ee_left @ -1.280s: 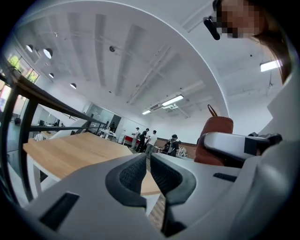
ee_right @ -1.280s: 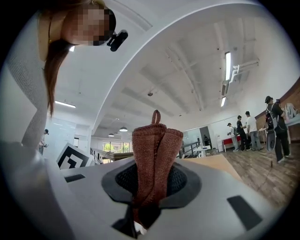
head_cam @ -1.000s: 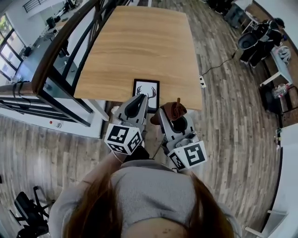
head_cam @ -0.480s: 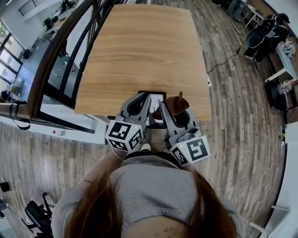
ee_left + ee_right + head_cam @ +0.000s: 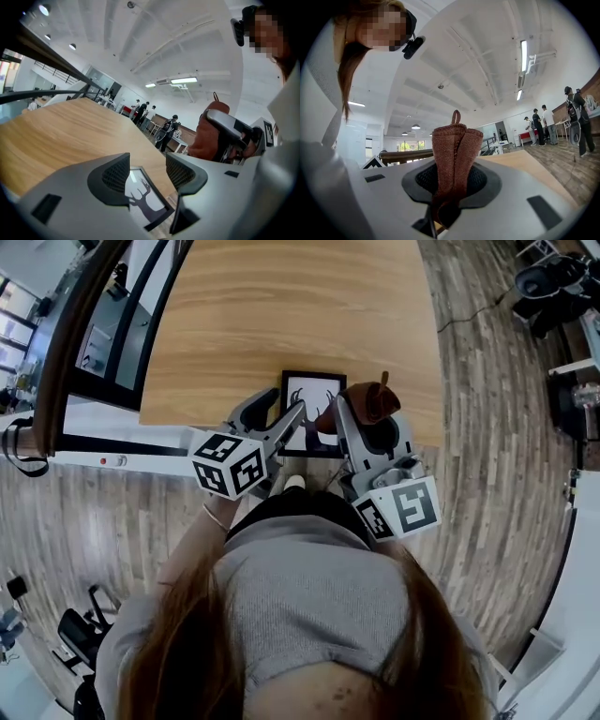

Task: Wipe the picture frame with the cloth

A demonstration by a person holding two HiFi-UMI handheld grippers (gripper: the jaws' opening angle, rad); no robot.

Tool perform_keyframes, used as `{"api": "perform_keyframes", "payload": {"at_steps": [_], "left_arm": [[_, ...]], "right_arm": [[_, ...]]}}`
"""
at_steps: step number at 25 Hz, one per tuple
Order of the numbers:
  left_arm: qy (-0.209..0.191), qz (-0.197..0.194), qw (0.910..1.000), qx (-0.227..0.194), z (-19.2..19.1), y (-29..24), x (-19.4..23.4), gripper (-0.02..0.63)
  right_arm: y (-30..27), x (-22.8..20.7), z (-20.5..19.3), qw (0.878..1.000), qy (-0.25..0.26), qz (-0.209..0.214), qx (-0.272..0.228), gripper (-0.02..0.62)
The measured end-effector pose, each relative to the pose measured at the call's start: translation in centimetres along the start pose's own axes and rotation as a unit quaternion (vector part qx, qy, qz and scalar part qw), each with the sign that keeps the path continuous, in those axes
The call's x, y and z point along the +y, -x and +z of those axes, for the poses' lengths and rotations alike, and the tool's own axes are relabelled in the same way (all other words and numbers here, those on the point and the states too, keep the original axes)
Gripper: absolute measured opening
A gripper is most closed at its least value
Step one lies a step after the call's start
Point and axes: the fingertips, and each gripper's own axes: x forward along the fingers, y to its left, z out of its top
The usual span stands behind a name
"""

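A black picture frame (image 5: 312, 397) with a white antler print lies flat at the near edge of the wooden table (image 5: 281, 306). My left gripper (image 5: 287, 401) reaches over the frame's left side. Its jaws are opening, and the frame (image 5: 140, 197) shows low in the gap between them with neither pad touching it. My right gripper (image 5: 367, 413) hovers at the frame's right side, shut on a folded brown cloth (image 5: 368, 399). The cloth (image 5: 452, 154) stands up from between its jaws and also shows in the left gripper view (image 5: 206, 136).
The table stretches away beyond the frame, and its near edge runs just under both grippers. A dark railing (image 5: 84, 343) with glass panels runs along the left. Wood plank floor lies to the right, with bags and chairs (image 5: 553, 287) at the far right. People stand far off (image 5: 543, 123).
Both grippers have moved forward from in front of the table edge to over the picture frame. The left gripper's jaws have spread from shut to open. The cloth stays in the right gripper.
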Motion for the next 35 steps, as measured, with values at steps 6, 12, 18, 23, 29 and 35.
{"api": "perform_keyframes", "payload": {"at_steps": [6,12,18,23,29,35], "left_arm": [[0.083,0.021,0.9927,0.085,-6.0,0.5,3.9,0.249],[0.194,0.016,0.9694,0.150,-11.4,0.7,5.8,0.249],[0.256,-0.018,0.9502,0.177,-12.4,0.0,5.6,0.249],[0.288,-0.042,0.9330,0.212,-13.8,0.6,5.1,0.249],[0.315,-0.083,0.9154,0.236,-15.9,-2.1,4.2,0.249],[0.374,-0.154,0.8816,0.243,-17.5,-4.0,3.1,0.247]], "right_arm": [[-1.4,-0.6,-1.3,1.000,-0.010,0.003,0.018,0.097],[-2.1,-0.7,-2.4,0.999,-0.015,0.005,0.031,0.097],[-2.2,-1.0,-2.4,0.999,-0.015,0.005,0.035,0.097],[-2.0,-1.1,-2.5,0.999,-0.017,0.002,0.036,0.097],[-1.4,-1.1,-2.7,0.999,-0.017,-0.001,0.036,0.097],[-0.4,-1.5,-2.7,0.999,-0.015,-0.012,0.036,0.097]]}}
